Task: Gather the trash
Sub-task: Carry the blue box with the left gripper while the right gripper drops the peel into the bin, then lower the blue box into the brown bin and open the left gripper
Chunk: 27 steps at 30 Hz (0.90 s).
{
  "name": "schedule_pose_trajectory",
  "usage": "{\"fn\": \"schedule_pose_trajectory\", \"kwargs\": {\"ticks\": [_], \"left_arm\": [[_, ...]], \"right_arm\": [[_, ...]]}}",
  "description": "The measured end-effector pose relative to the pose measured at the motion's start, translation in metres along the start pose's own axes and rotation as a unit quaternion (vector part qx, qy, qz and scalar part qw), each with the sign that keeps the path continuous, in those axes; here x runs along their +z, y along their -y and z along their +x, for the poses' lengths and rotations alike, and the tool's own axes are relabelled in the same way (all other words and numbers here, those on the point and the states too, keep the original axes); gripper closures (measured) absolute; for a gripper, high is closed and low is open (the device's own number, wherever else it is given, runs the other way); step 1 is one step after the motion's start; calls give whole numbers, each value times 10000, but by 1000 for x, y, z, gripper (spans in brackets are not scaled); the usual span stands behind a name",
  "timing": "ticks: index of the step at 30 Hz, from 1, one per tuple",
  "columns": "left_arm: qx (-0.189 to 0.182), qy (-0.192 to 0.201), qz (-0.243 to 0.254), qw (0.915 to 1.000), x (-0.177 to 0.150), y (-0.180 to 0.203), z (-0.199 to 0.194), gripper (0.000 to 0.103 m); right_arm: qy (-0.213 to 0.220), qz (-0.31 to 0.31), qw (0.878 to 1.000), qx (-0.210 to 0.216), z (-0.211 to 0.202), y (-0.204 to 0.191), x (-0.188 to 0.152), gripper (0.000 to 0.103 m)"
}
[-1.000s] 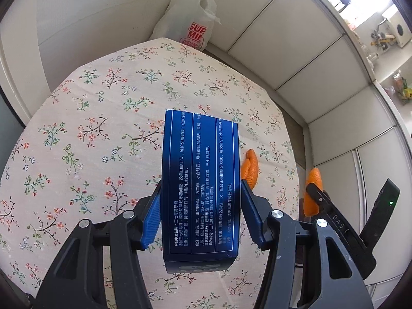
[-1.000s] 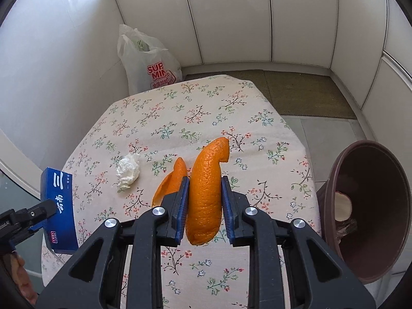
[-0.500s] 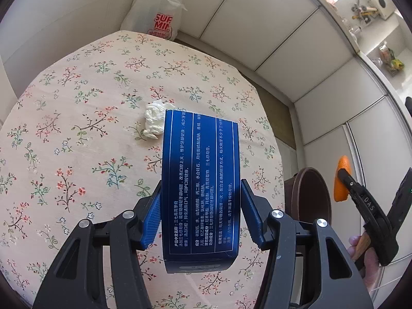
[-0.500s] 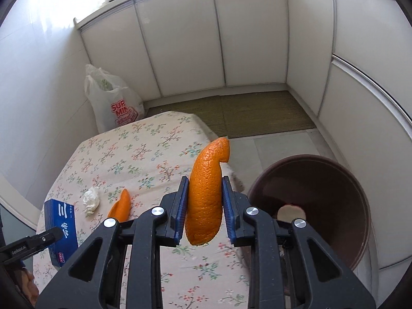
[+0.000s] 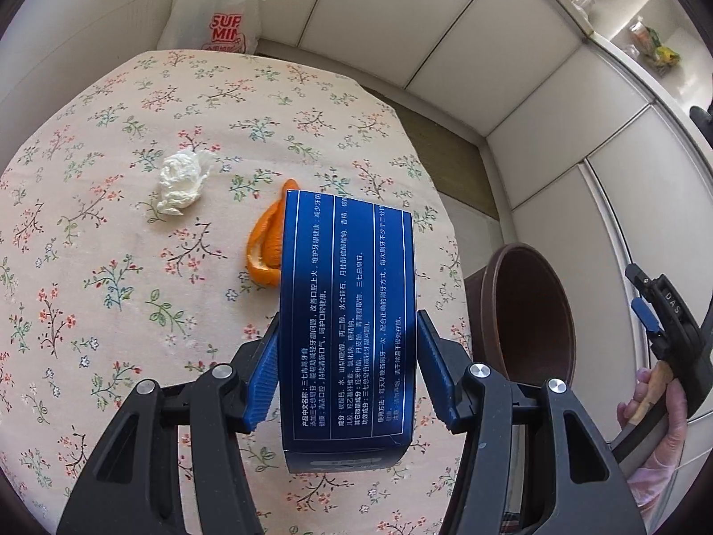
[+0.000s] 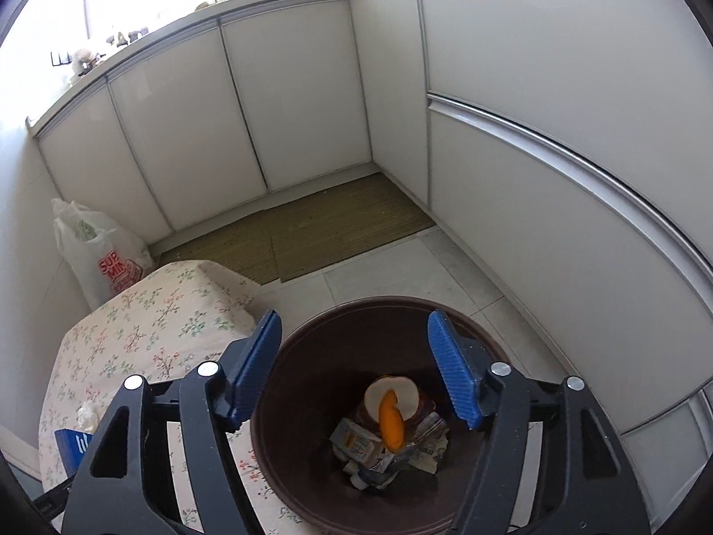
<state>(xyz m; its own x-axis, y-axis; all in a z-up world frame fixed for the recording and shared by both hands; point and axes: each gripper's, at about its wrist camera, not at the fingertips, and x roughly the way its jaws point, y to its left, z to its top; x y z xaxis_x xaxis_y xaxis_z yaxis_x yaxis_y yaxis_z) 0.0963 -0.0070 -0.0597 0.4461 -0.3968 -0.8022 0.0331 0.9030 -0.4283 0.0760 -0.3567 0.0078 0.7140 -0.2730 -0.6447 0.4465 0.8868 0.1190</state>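
Left wrist view — left gripper (image 5: 347, 370): its blue fingers (image 5: 263, 370) clamp a blue box (image 5: 352, 312) printed with white text, held above the flowered table (image 5: 111, 267)
Left wrist view — table: a crumpled white tissue (image 5: 180, 183) lies well apart from the box; an orange peel (image 5: 265, 247) lies just behind the box's far corner, partly hidden by it
Left wrist view — bin: a brown trash bin (image 5: 526, 312) stands on the floor just off the table's right edge, with the right gripper (image 5: 655, 312) and a hand (image 5: 655, 405) beside it
Left wrist view — background: a white shopping bag (image 5: 214, 13) sits against the wall beyond the table

Right wrist view — right gripper (image 6: 354, 370): fingers (image 6: 452, 374) wide and opening, nothing between them, poised over the brown trash bin (image 6: 312, 347)
Right wrist view — bin contents: an orange peel piece (image 6: 391, 421) lies inside on wrappers and a pale round lid
Right wrist view — table (image 6: 147, 334): the blue box (image 6: 73, 446) and tissue (image 6: 87, 414) show at lower left; the shopping bag (image 6: 102, 258) stands behind
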Motion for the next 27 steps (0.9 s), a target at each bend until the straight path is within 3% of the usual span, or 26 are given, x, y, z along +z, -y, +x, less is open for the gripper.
{"fn": "schedule_pose_trajectory", "kwargs": {"ticks": [6, 16, 27], "left_arm": [[-254, -51, 27, 9997, -1, 38, 14, 47], [-626, -86, 459, 9969, 6, 130, 29, 47], [-516, -364, 904, 9939, 4, 207, 65, 47]], "right_arm": [[344, 137, 9980, -520, -8, 22, 3, 7], [236, 783, 9945, -653, -13, 78, 9, 7], [31, 1615, 9856, -493, -13, 135, 10, 7]]}}
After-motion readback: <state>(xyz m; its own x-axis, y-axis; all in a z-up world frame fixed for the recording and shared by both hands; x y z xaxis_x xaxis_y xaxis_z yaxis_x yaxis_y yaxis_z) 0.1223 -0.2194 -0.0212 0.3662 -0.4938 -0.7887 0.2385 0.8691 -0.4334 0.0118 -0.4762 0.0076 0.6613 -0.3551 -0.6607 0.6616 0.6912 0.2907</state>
